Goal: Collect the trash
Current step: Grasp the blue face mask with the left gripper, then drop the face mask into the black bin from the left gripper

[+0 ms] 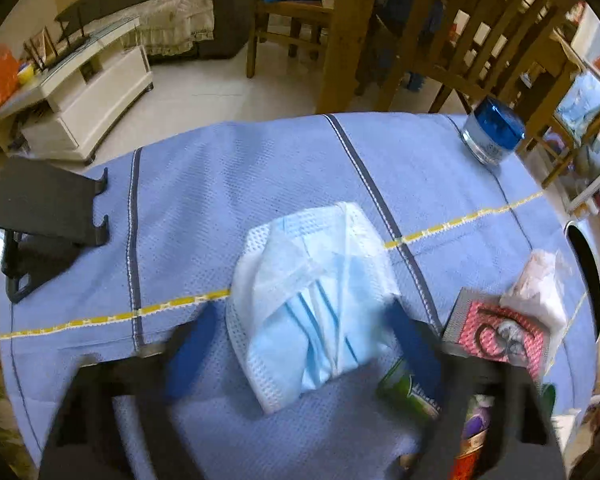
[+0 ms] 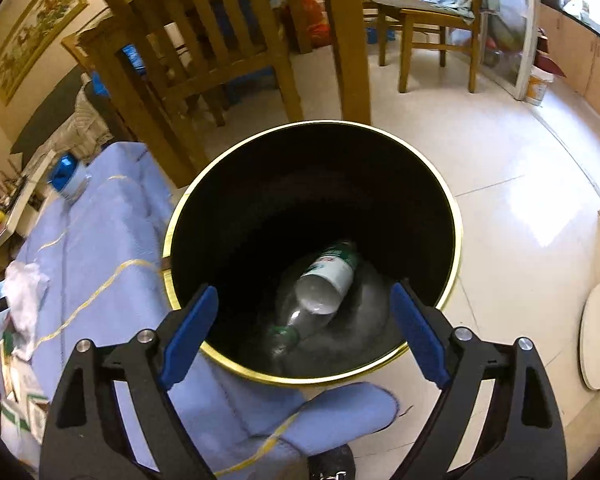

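Trash lies scattered on a blue cloth [image 1: 260, 168] spread over the table, and a black bin [image 2: 440, 184] with a gold rim stands on the floor just beside the table's edge, probably so each piece can go straight in. Two plastic bottles [image 2: 324, 280] already lie at the bottom of the bin. The right gripper [image 2: 304, 332] hangs over the bin's mouth with its blue pads wide apart and nothing between them, which suggests it has nothing left to drop. The left gripper [image 1: 300, 344] points down at a crumpled face mask [image 1: 312, 300], likely the next piece to go. Its jaws are spread and straddle the mask, one pad on each side near its lower half; the picture is blurred, so whether the pads touch it I cannot tell. A red wrapper [image 1: 500, 336] and a wad of tissue [image 1: 540, 284] wait just to the right of that gripper, and a blue-lidded jar [image 1: 492, 132] stands well apart at the far edge.
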